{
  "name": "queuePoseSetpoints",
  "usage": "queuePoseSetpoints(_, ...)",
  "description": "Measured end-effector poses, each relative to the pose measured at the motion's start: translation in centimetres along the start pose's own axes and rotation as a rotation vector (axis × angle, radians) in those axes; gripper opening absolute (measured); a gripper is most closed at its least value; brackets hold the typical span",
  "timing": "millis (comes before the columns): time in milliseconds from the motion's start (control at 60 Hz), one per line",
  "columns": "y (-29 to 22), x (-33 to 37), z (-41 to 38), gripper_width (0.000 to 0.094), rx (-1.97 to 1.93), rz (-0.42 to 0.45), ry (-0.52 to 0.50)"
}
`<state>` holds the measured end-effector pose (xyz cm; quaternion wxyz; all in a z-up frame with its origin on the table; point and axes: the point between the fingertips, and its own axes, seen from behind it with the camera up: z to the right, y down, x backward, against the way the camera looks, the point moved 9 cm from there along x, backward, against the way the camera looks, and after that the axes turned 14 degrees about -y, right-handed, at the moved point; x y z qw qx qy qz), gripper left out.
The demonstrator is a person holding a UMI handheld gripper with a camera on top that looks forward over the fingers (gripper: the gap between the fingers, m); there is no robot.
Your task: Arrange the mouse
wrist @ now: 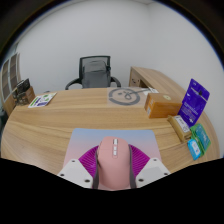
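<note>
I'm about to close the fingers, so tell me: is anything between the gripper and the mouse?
Nothing visible is. The pink mouse already sits between the fingers of the gripper, resting on the mouse mat on the table. The boxes stand off to one side, clear of it.

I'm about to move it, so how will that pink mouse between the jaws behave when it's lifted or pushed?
The mouse looks like a rigid shell, so probably stiff, not floppy. Its rounded, smooth top may slip if the gripper squeezes high up. It seems low and flat-bottomed on the desk, so it would likely slide rather than roll or tip.
</note>
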<state>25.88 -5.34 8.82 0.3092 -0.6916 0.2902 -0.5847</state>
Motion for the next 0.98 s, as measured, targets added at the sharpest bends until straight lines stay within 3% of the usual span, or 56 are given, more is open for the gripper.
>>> queuePoseSetpoints(67,1.9,-1.0,0.5,0.0434,-0.011,-0.043,-0.008)
queuePoseSetpoints(100,1.7,-1.1,0.6,0.0438,-0.003,0.001,-0.015)
queuePoseSetpoints(150,2.1,-1.1,0.7,0.0447,0.009,-0.002,-0.024)
queuePoseSetpoints(300,2.1,-1.2,0.8,0.0571,0.010,-0.010,-0.022)
queuePoseSetpoints(333,2.0,-1.0,0.8,0.0639,-0.008,-0.018,-0.017)
queuePoseSetpoints(383,1.8,-0.4,0.7,0.0848,-0.039,-0.024,-0.025)
queuePoseSetpoints(667,2.7,11.2,-4.3,0.0832,-0.092,0.066,0.013)
queuePoseSetpoints(850,7.1,21.3,-11.5,0.0830,-0.151,0.106,0.021)
queuePoseSetpoints(883,8.0,22.8,-12.5,0.0874,-0.165,0.112,0.017)
queuePoseSetpoints(900,8.4,23.5,-13.0,0.0831,-0.171,0.115,0.014)
queuePoseSetpoints(983,9.7,26.8,-14.8,0.0832,-0.179,0.127,-0.011)
